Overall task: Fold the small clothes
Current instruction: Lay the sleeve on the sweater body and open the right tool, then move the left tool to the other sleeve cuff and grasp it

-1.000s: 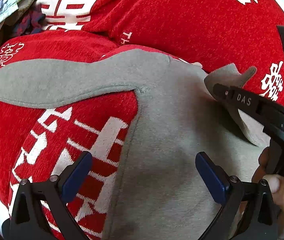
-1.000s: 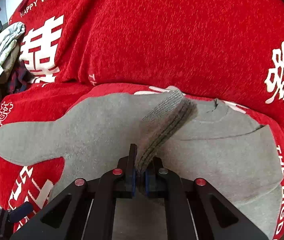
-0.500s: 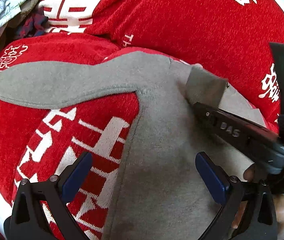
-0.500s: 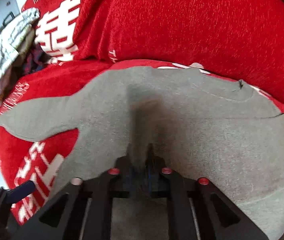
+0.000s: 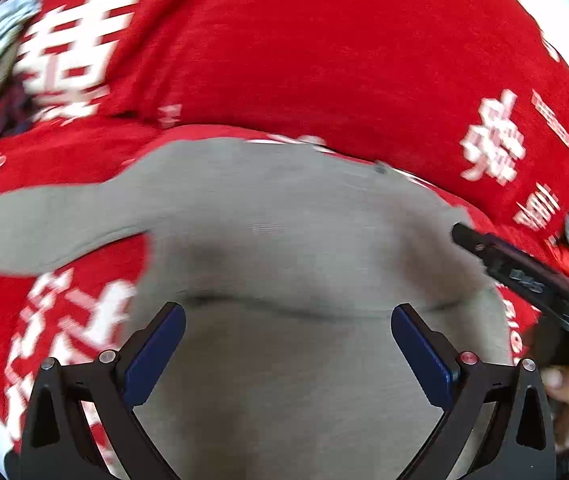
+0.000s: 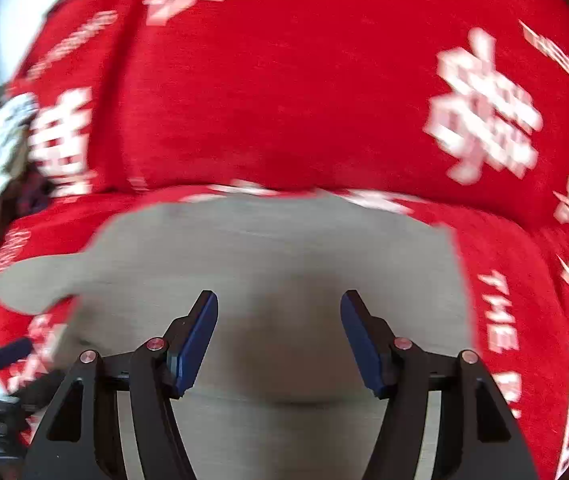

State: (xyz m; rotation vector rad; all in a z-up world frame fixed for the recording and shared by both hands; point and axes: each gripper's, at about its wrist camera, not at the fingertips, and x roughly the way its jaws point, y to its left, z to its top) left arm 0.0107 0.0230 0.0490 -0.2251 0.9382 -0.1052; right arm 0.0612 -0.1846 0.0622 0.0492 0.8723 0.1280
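Both hand-held grippers, left (image 5: 287, 344) and right (image 6: 279, 332), gape empty over grey top (image 6: 284, 248); red cover (image 6: 304, 80) reads "THE"

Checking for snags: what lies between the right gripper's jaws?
Only flat grey top: in the right wrist view the right gripper has just been opening its jaws, and nothing is pinched between them.

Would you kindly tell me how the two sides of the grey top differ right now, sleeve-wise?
On the grey top, the left sleeve sticks out flat over the red printed cover, while the right sleeve is not spread out; that side ends in a straight edge. The left side looks unfolded, the right already folded in. Both lie flat, and neither the left gripper nor the right gripper holds them.
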